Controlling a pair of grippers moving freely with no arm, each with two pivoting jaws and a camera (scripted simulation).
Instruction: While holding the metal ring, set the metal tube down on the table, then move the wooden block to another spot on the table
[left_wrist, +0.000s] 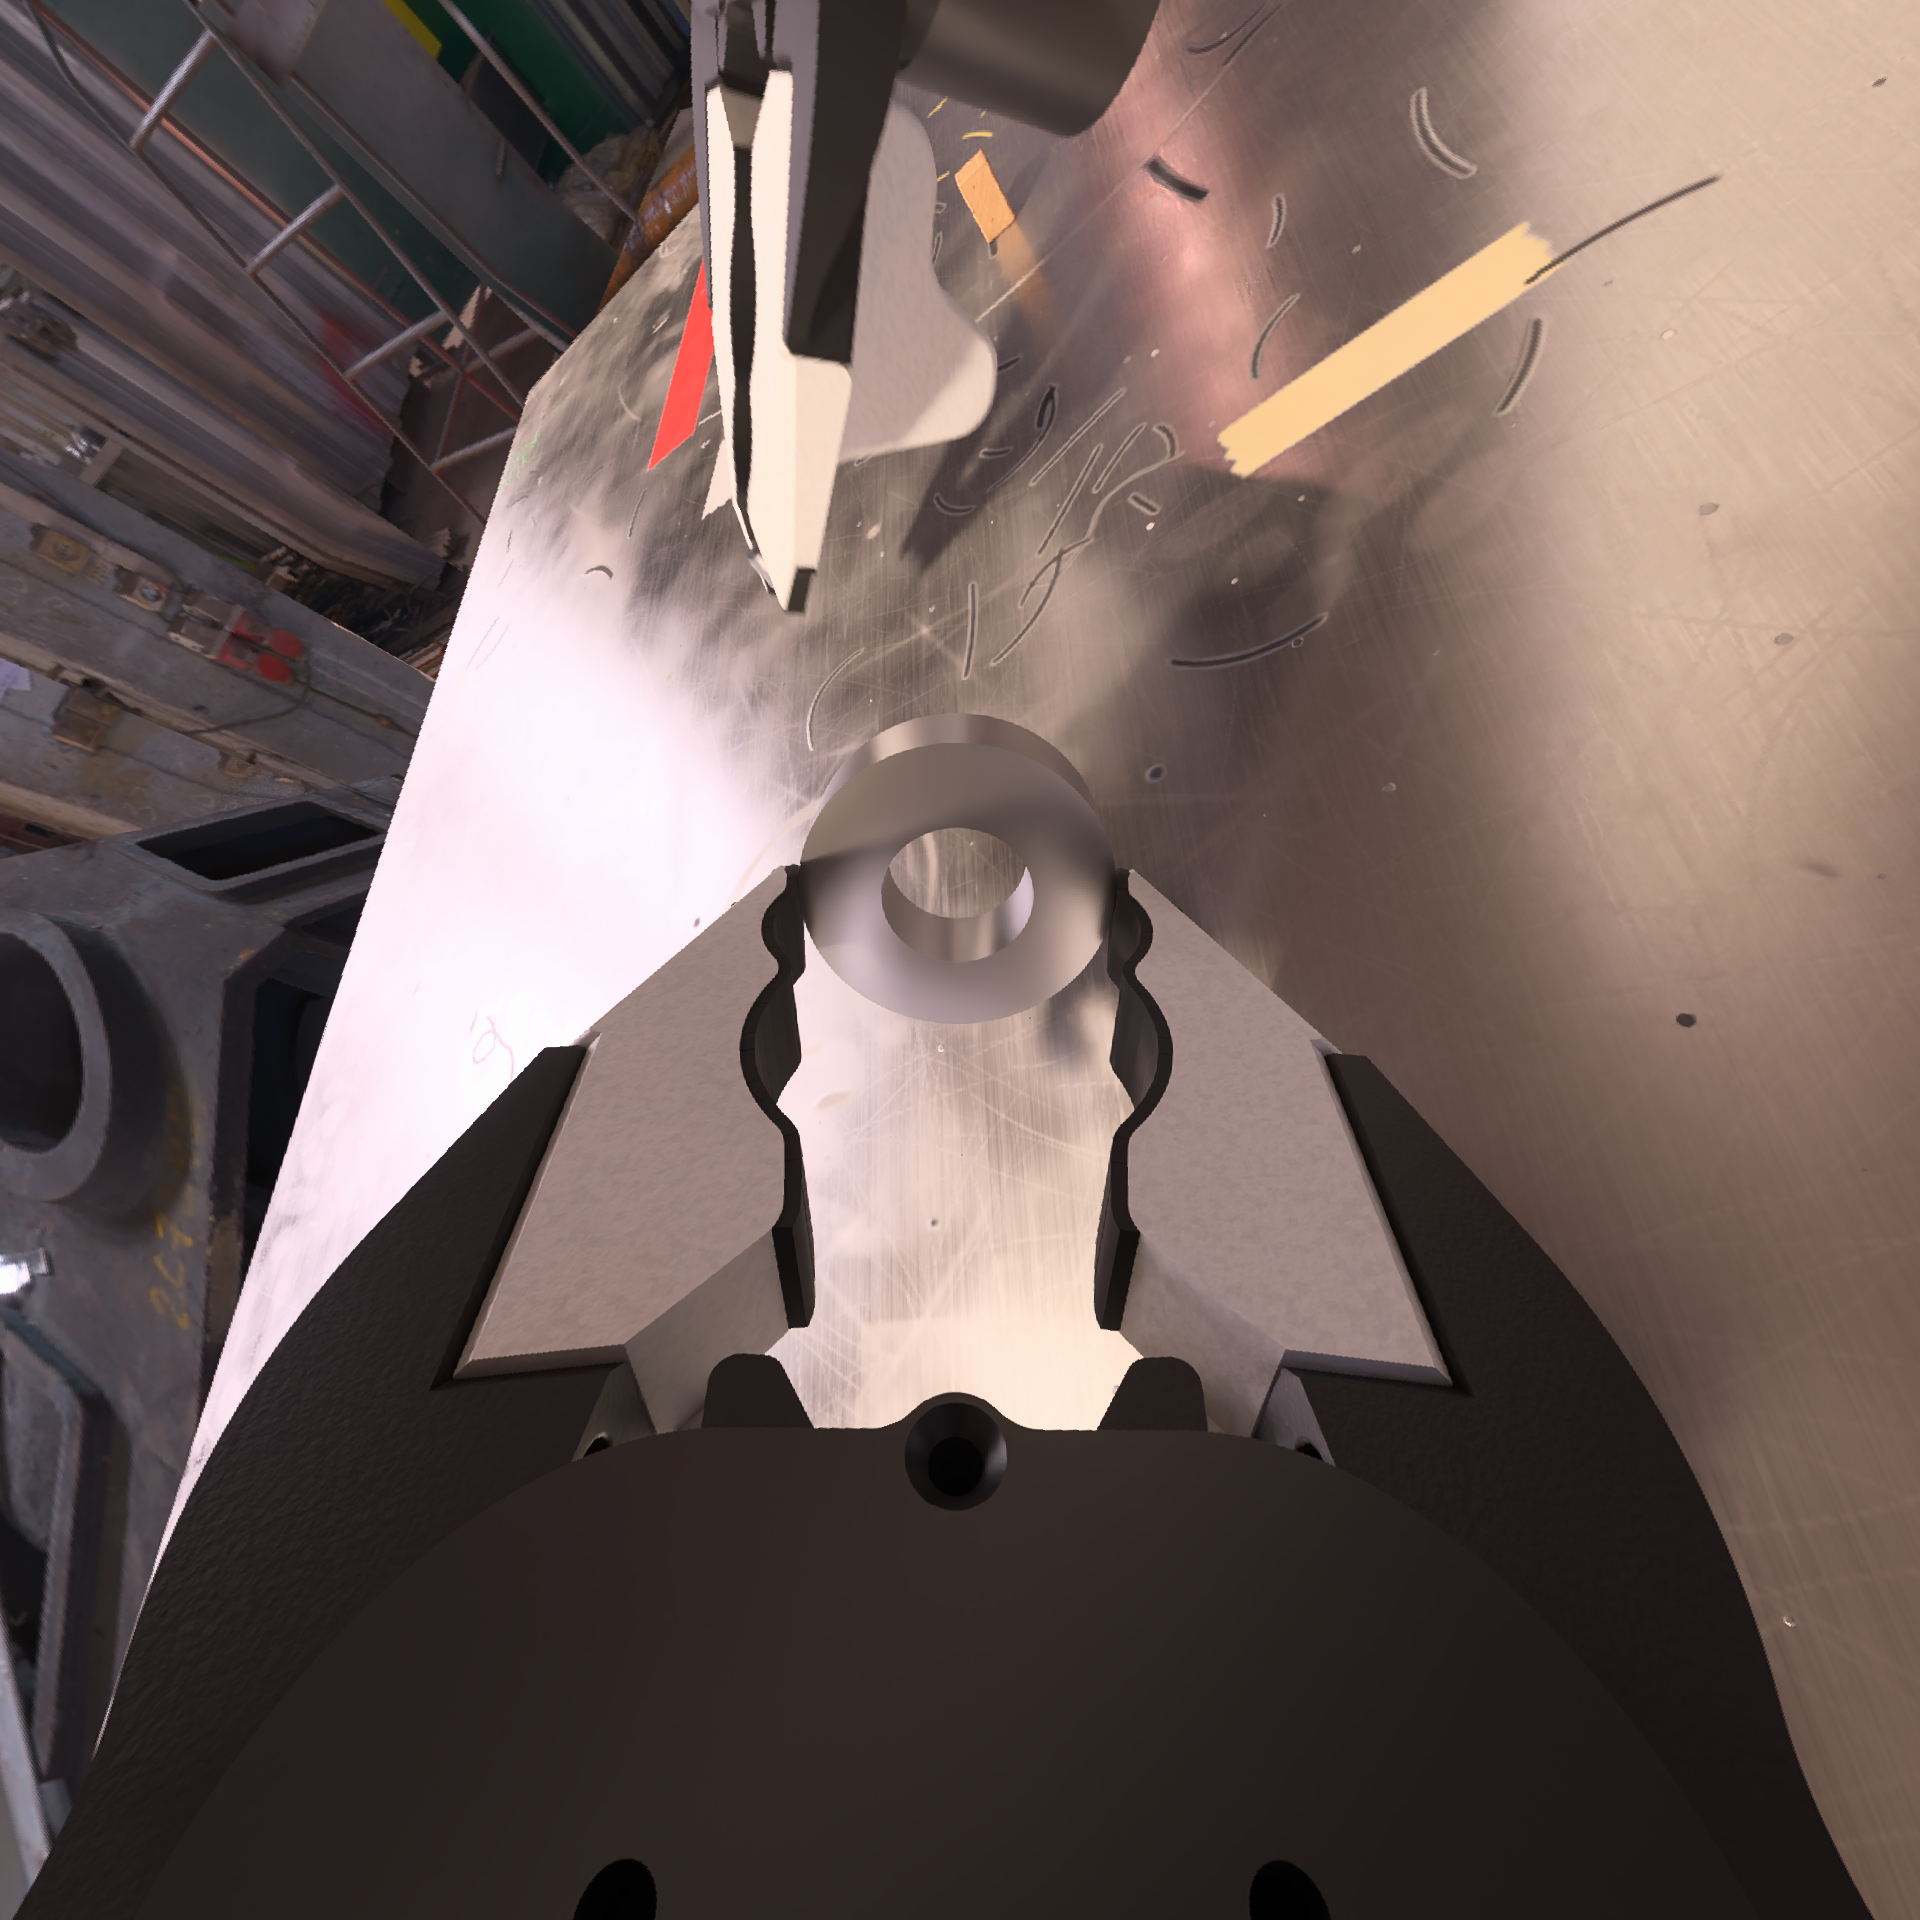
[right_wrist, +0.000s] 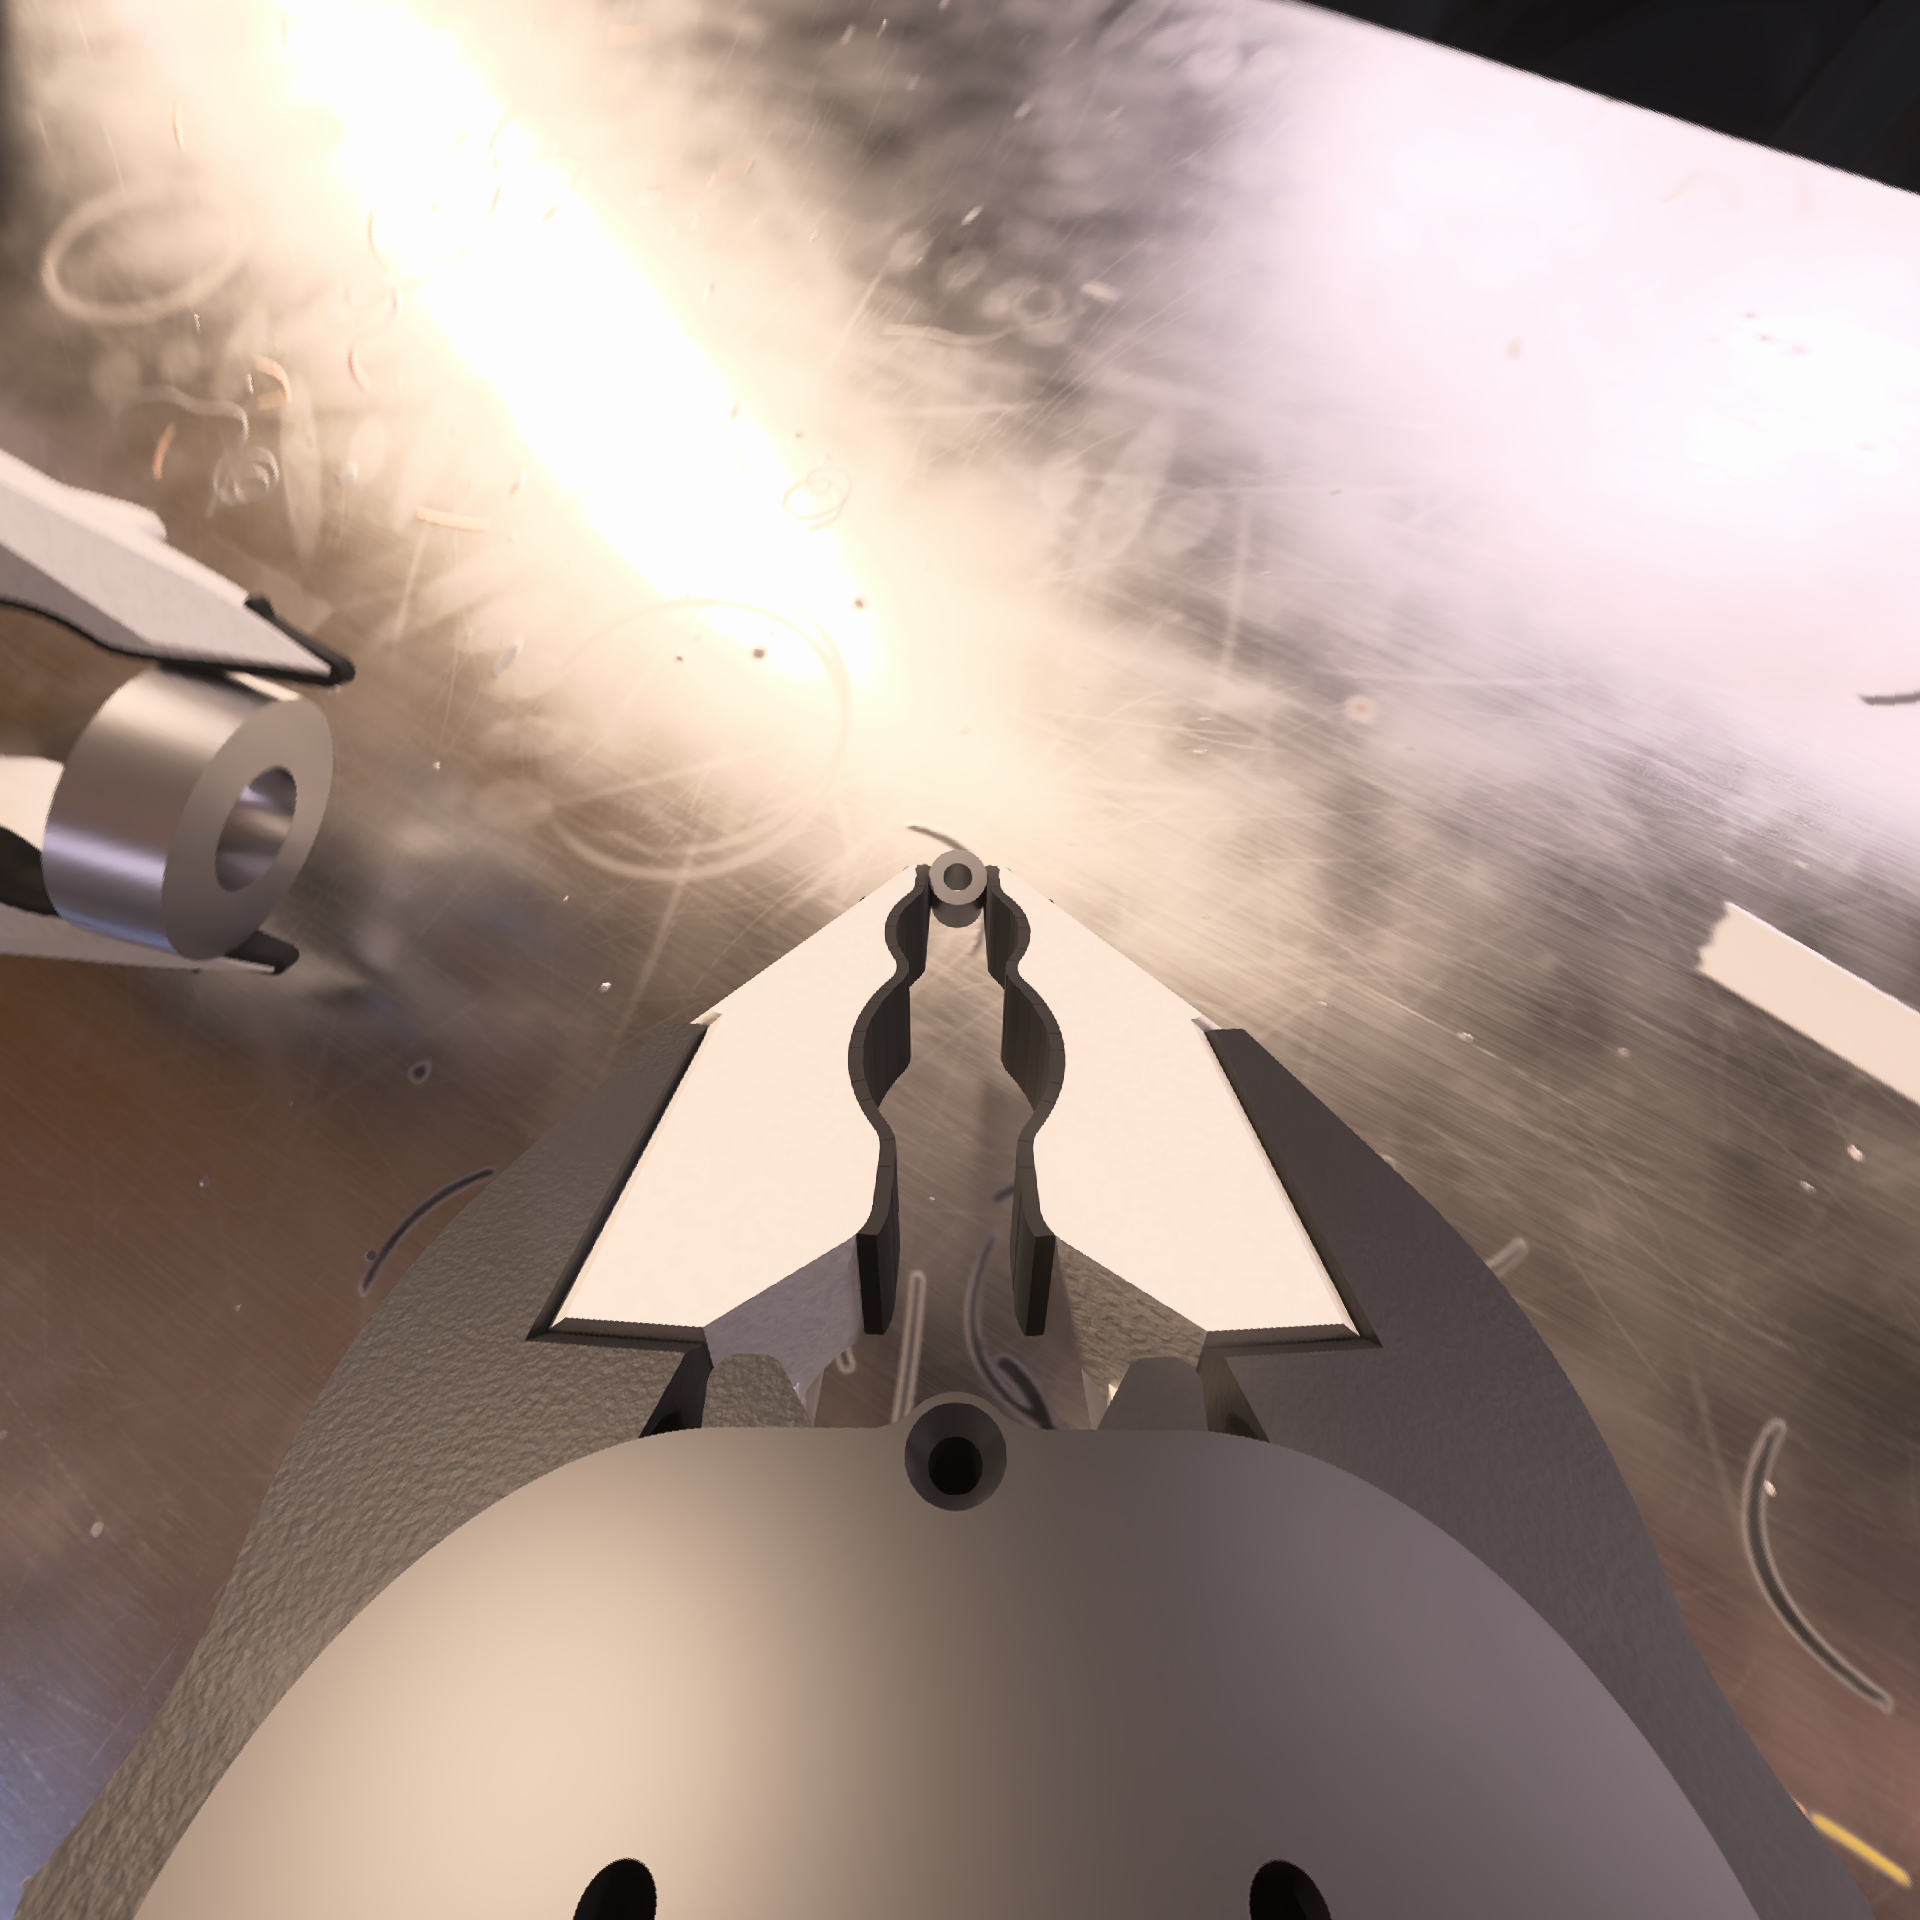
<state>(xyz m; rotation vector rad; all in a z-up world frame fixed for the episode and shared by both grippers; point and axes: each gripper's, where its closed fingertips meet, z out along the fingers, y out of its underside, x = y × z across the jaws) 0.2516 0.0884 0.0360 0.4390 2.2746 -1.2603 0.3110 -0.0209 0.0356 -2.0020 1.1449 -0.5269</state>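
Observation:
My left gripper (left_wrist: 956, 894) is shut on a thick metal ring (left_wrist: 914, 987), gripped by its sides above the scratched metal table (left_wrist: 1455, 935). My right gripper (right_wrist: 958, 878) is shut on a thin metal tube (right_wrist: 940, 881), seen end-on at its fingertips, above the table (right_wrist: 1351, 520). A small tan wooden block (left_wrist: 985, 197) lies on the table far ahead, beyond the right gripper (left_wrist: 784, 582), which points down ahead of the ring. The left gripper with the ring (right_wrist: 197, 831) shows at the left of the right wrist view. The block is not in that view.
A long cream strip (left_wrist: 1382, 353) lies flat on the table right of the block; it also shows in the right wrist view (right_wrist: 1808, 997). A red strip (left_wrist: 686, 374) lies near the table's left edge (left_wrist: 436, 727). Workshop clutter stands beyond that edge.

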